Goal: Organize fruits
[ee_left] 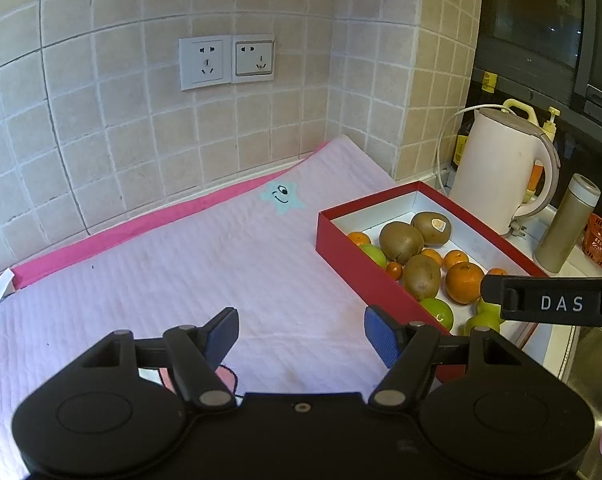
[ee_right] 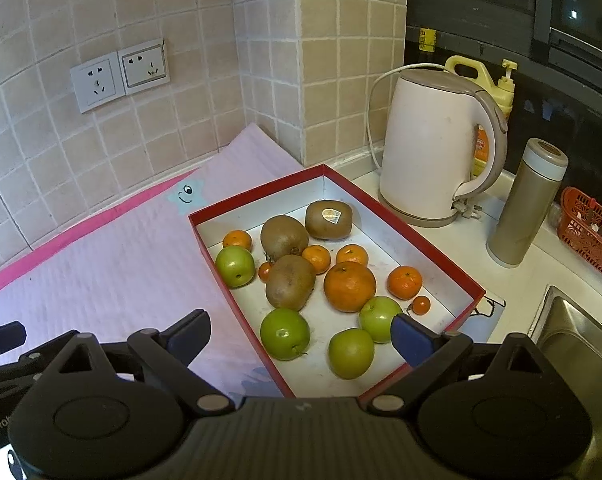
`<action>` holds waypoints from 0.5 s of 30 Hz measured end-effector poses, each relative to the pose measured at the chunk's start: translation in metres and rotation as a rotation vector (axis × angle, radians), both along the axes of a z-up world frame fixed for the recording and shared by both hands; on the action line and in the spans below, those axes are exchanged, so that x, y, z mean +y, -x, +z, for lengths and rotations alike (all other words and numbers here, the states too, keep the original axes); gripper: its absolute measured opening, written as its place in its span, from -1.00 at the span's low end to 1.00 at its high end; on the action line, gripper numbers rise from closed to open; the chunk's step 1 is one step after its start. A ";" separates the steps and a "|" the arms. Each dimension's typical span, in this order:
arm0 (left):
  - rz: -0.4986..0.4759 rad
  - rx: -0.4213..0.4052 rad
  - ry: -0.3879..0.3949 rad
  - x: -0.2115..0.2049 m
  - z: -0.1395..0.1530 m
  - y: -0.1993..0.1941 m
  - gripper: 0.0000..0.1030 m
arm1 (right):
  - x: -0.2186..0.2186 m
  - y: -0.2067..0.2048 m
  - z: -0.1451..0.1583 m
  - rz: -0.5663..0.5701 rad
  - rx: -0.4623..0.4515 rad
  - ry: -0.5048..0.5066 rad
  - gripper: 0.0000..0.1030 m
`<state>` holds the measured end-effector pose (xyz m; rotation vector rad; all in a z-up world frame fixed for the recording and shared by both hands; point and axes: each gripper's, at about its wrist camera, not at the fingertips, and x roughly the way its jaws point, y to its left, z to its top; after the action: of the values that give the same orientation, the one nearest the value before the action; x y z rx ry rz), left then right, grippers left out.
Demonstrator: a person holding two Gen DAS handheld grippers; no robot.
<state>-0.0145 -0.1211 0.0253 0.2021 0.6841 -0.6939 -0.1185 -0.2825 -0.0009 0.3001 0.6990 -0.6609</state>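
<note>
Both tongs, left (ee_left: 301, 334) and right (ee_right: 301, 336), gape empty; fruits (ee_right: 349, 286) lie mixed in the red box (ee_right: 261, 356), appearing round, smooth, roll-prone, best gripped across the middle.

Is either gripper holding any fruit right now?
No. The left gripper is open over the pink mat, and the right gripper is open above the red box. All the fruit lies loose in the box.

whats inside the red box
The red box holds three kiwis, four green apples, one big orange and several small ones, loose on its white floor. Whatever lies under the fruit is hidden.
</note>
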 end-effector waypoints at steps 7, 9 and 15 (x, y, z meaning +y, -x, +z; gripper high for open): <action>-0.008 -0.001 -0.003 -0.003 0.000 0.003 0.60 | 0.001 0.001 -0.001 0.014 0.006 0.000 0.91; -0.009 -0.002 -0.004 -0.003 0.001 0.003 0.60 | 0.001 0.000 -0.002 0.017 0.006 -0.003 0.91; -0.010 -0.003 -0.004 -0.003 0.001 0.004 0.60 | 0.000 0.000 -0.003 0.021 0.007 -0.008 0.91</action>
<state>-0.0185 -0.1246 0.0260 0.2106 0.6821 -0.7019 -0.1189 -0.2826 -0.0039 0.2970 0.7111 -0.6393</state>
